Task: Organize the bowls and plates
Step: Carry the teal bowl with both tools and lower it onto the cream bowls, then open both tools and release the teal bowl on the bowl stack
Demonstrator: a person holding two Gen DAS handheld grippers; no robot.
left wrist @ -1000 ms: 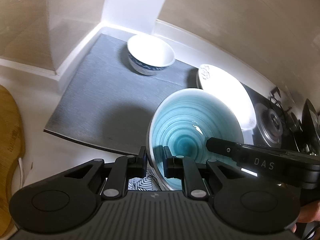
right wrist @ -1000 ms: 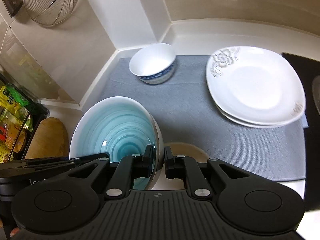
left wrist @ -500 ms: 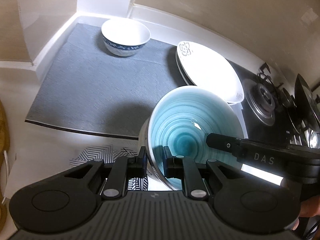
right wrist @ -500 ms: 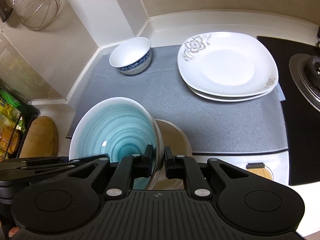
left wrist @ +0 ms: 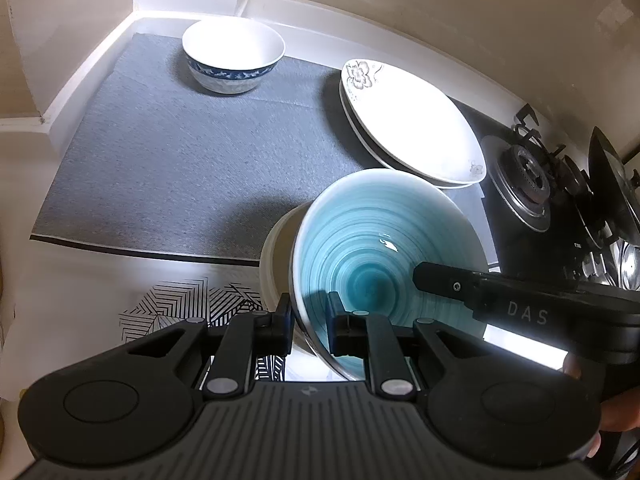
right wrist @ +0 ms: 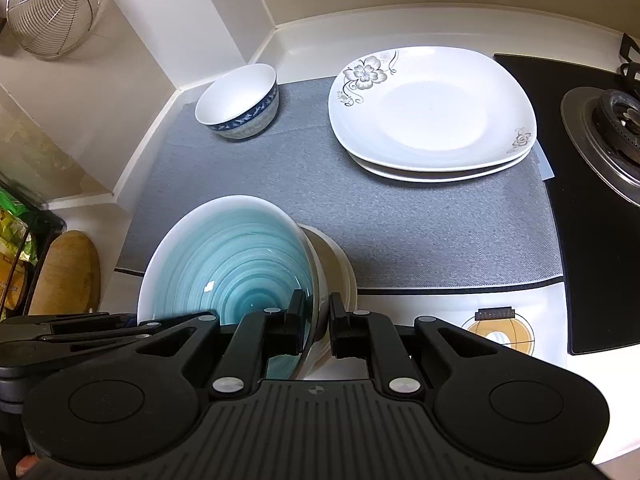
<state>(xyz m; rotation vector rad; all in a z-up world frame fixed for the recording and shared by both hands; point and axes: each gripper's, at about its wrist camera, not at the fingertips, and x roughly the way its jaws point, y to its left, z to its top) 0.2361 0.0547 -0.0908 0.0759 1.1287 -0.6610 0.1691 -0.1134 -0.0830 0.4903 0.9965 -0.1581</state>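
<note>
Grey mat (right wrist: 360, 216) on counter; left gripper (left wrist: 308, 322) and right gripper (right wrist: 316, 322) each clamp the teal bowl's (right wrist: 228, 264) rim.

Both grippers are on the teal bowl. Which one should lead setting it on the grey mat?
Probably left: the left gripper grips the teal bowl rim nearest the grey mat's bare stretch. The right gripper holds the side nearer the stove.

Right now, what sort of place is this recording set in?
A home kitchen counter, most likely. A gas burner sits at the right, a wire strainer hangs on the wall, and stacked plates and a small bowl rest on a grey mat.
</note>
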